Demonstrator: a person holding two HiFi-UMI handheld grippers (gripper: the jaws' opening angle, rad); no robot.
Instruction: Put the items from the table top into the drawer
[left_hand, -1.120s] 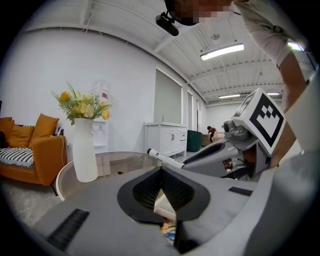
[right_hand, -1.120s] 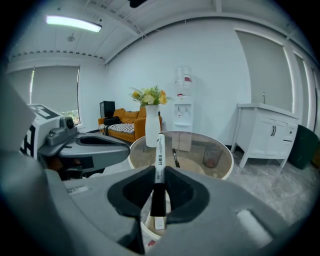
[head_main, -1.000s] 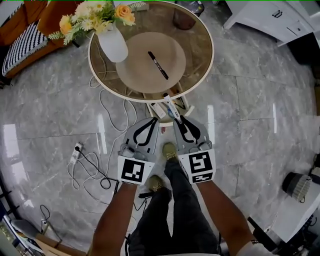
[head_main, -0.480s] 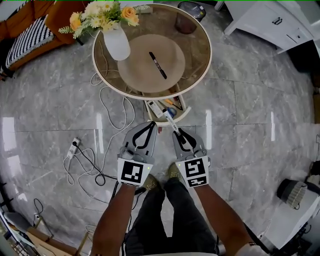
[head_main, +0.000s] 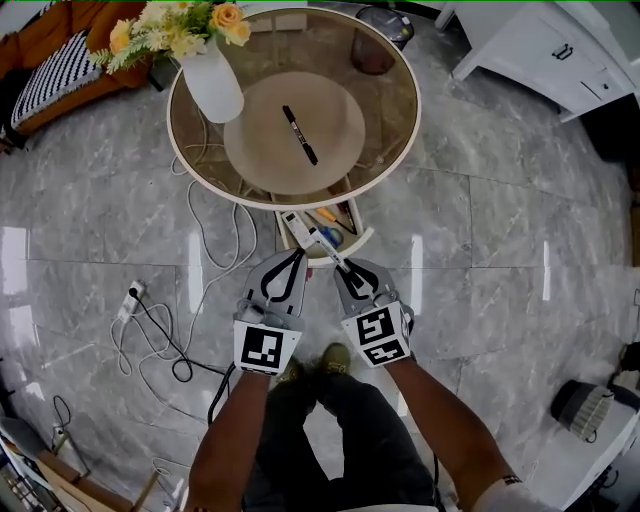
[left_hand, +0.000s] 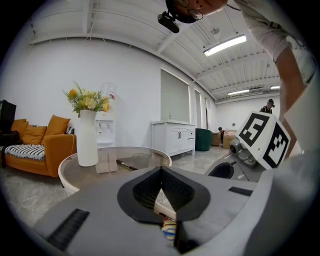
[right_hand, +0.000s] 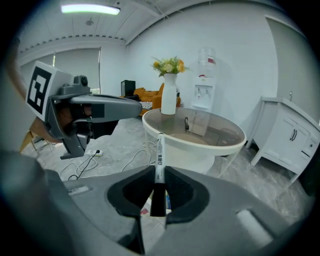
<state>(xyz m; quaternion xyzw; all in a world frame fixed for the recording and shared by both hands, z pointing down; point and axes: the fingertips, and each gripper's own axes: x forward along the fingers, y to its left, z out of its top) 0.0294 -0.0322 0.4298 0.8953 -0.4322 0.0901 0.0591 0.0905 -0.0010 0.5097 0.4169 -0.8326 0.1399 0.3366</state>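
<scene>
Round glass table (head_main: 385, 100) is ahead of both grippers, past the fingertips. Its drawer (head_main: 358, 238) is pulled open toward the person and sits just ahead of the fingertips. There are a few small items in it, too small to name. White vase (head_main: 212, 85) with flowers stands on the table, far ahead and left of the left fingers (left_hand: 145, 190).

The two grippers are side by side and close together, both pointing at the drawer.

Left gripper (head_main: 296, 254): pads meet at the tips with nothing between them. The left gripper view shows the drawer contents through the gap below the tips.

Right gripper (right_hand: 158, 189): clamped on the white marker (right_hand: 159, 150). Its black end sits between the pads. The white barrel sticks straight out past the fingertips, in line with the jaws. In the head view the barrel's free end overlaps the near part of the drawer. Can't tell its height above the drawer.

Black marker (head_main: 299, 134) lies flat near the table centre, well ahead of both sets of fingertips. It is untouched and apart from the vase.
</scene>
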